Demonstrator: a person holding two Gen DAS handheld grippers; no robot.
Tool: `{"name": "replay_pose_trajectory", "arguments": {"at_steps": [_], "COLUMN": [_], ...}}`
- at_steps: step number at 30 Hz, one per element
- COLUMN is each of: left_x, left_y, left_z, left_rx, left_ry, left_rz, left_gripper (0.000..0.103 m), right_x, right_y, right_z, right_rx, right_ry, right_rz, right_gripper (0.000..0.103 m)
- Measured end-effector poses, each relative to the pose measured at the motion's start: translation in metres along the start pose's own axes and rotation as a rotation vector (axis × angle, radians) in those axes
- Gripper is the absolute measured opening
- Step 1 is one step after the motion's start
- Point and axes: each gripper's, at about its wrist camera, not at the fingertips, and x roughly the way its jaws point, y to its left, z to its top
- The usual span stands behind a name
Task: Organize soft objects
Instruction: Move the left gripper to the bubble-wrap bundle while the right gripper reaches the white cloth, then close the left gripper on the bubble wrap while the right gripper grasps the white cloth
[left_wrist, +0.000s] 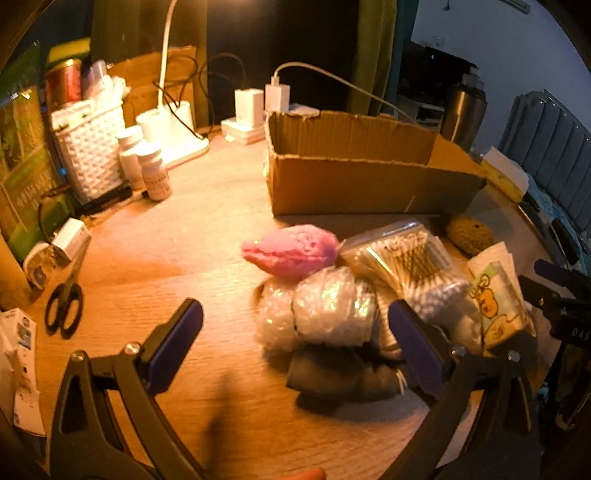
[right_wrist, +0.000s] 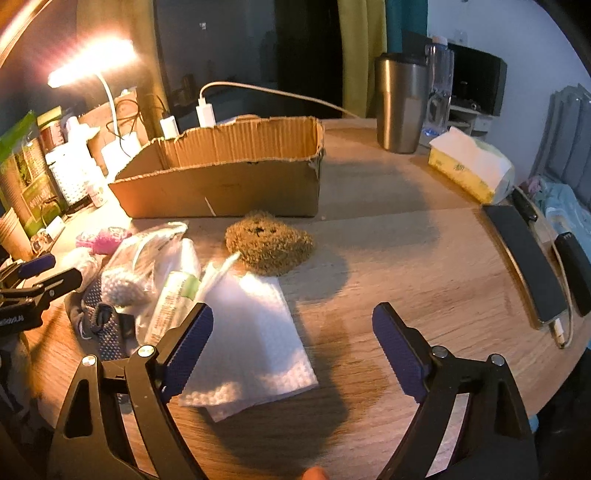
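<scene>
A pile of soft things lies on the wooden table in front of an open cardboard box (left_wrist: 354, 184) (right_wrist: 221, 195). In the left wrist view I see a pink knitted piece (left_wrist: 291, 251), a roll of bubble wrap (left_wrist: 317, 310), a bag of cotton swabs (left_wrist: 410, 258), a dark folded cloth (left_wrist: 340, 373) and a tissue pack (left_wrist: 495, 306). A brown scrubby sponge (right_wrist: 269, 243) and white paper towels (right_wrist: 255, 339) show in the right wrist view. My left gripper (left_wrist: 295, 317) is open over the bubble wrap. My right gripper (right_wrist: 291, 325) is open above the paper towel's edge.
A white basket (left_wrist: 92, 151), pill bottles (left_wrist: 155, 173), lamp base (left_wrist: 177, 136), chargers (left_wrist: 258, 99) and scissors (left_wrist: 64, 306) crowd the left and back. A steel tumbler (right_wrist: 400, 103), yellow tissue box (right_wrist: 472, 170) and phones (right_wrist: 524, 258) sit right.
</scene>
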Motion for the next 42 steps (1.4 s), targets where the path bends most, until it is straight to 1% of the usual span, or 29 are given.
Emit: {"name": "replay_pose_trajectory", "arguments": {"at_steps": [2, 4, 5, 6, 7, 8, 9, 10, 12, 13, 14, 15, 20, 24, 34, 42], "left_x": [0.007, 0.010, 0.011, 0.012, 0.014, 0.015, 0.015, 0.015, 0.015, 0.014, 0.013, 0.013, -0.001, -0.015, -0.051, -0.071], "left_y": [0.001, 0.001, 0.001, 0.000, 0.000, 0.000, -0.001, -0.001, -0.001, -0.001, -0.001, -0.001, 0.002, 0.003, 0.001, -0.001], "left_z": [0.001, 0.001, 0.001, 0.001, 0.001, 0.001, 0.001, 0.000, 0.000, -0.001, -0.001, -0.001, 0.000, 0.005, 0.023, 0.044], "left_rx": [-0.006, -0.007, -0.004, -0.001, 0.001, 0.002, 0.004, 0.008, 0.010, 0.010, 0.011, 0.010, 0.000, -0.001, 0.003, 0.025], "left_ry": [0.023, 0.035, 0.040, 0.044, 0.053, 0.060, 0.061, 0.060, 0.059, 0.057, 0.055, 0.053, 0.014, -0.025, -0.125, -0.199], "left_rz": [-0.005, -0.010, -0.011, -0.014, -0.019, -0.023, -0.019, -0.018, -0.025, -0.028, -0.032, -0.036, -0.050, -0.064, -0.080, -0.077], "left_gripper": [0.089, 0.088, 0.084, 0.077, 0.073, 0.068, 0.068, 0.067, 0.064, 0.063, 0.061, 0.059, 0.056, 0.054, 0.054, 0.054], "right_x": [0.005, 0.011, 0.015, 0.018, 0.022, 0.024, 0.025, 0.025, 0.025, 0.024, 0.024, 0.024, 0.017, 0.000, -0.046, -0.065], "right_y": [-0.001, -0.001, -0.001, -0.001, -0.001, -0.001, 0.001, 0.002, 0.006, 0.007, 0.007, 0.008, 0.010, 0.008, 0.005, 0.004], "right_z": [-0.001, -0.002, -0.003, -0.005, -0.006, -0.006, -0.007, -0.008, -0.008, -0.008, -0.008, -0.008, -0.009, -0.003, 0.020, 0.043], "right_rx": [0.002, 0.000, -0.001, -0.001, -0.001, -0.001, -0.013, -0.020, -0.037, -0.042, -0.045, -0.047, -0.067, -0.067, -0.073, -0.085], "right_ry": [0.015, 0.035, 0.048, 0.059, 0.071, 0.080, 0.074, 0.075, 0.073, 0.073, 0.071, 0.070, 0.055, 0.010, -0.101, -0.174], "right_rz": [0.013, 0.023, 0.025, 0.027, 0.035, 0.040, 0.033, 0.034, 0.042, 0.041, 0.043, 0.047, 0.059, 0.060, 0.044, 0.035], "right_gripper": [0.090, 0.089, 0.082, 0.077, 0.076, 0.073, 0.066, 0.061, 0.041, 0.035, 0.021, 0.014, 0.011, 0.011, 0.011, 0.011]}}
